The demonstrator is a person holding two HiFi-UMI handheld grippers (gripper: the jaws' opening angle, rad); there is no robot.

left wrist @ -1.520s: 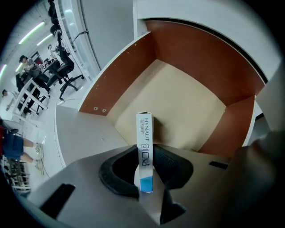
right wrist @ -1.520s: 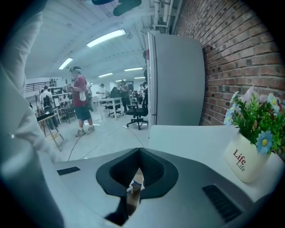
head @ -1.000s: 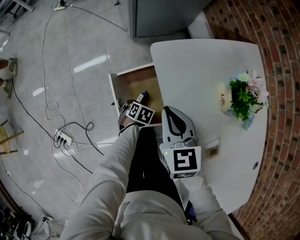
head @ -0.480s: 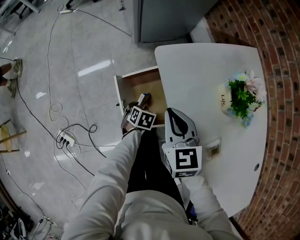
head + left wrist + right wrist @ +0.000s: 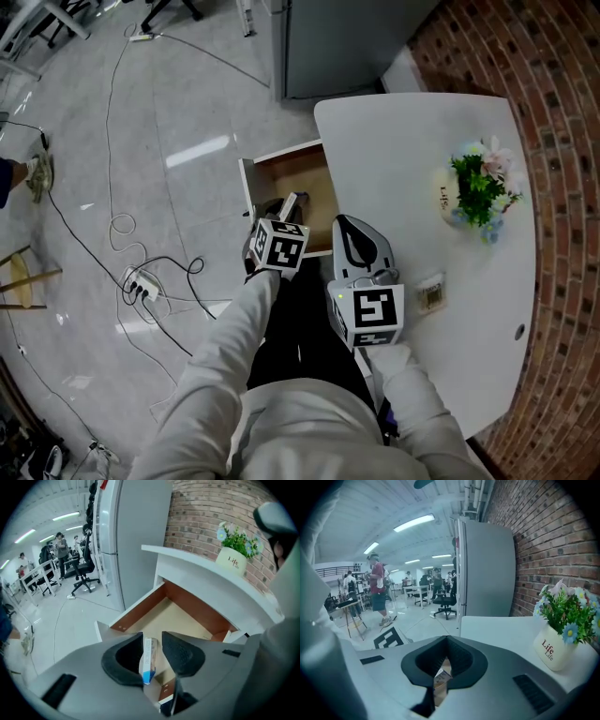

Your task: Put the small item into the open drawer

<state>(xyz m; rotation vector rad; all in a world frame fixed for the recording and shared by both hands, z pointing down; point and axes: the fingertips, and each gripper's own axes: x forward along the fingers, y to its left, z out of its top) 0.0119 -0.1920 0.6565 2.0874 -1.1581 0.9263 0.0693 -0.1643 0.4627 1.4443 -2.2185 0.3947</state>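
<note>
The wooden drawer (image 5: 298, 176) stands pulled out from under the white table (image 5: 412, 141). My left gripper (image 5: 286, 208) hangs over its near end. In the left gripper view a small white-and-blue box (image 5: 149, 658) stands between the jaws of my left gripper (image 5: 152, 651). It leans on the left pad, with a gap to the right pad, above the drawer (image 5: 136, 611). These jaws are closing. My right gripper (image 5: 343, 225) lies at the table's left edge, shut and with nothing in it (image 5: 446, 641).
A flower pot (image 5: 469, 192) (image 5: 553, 648) stands on the table's far right. A small packet (image 5: 430, 295) lies near my right gripper. A grey cabinet (image 5: 347, 42) stands behind the table, and cables and a power strip (image 5: 141, 279) lie on the floor at left. A brick wall (image 5: 562, 141) runs along the right.
My left gripper has drawn slightly back toward me and risen over the drawer's near end. The right gripper has stayed at the table edge.
</note>
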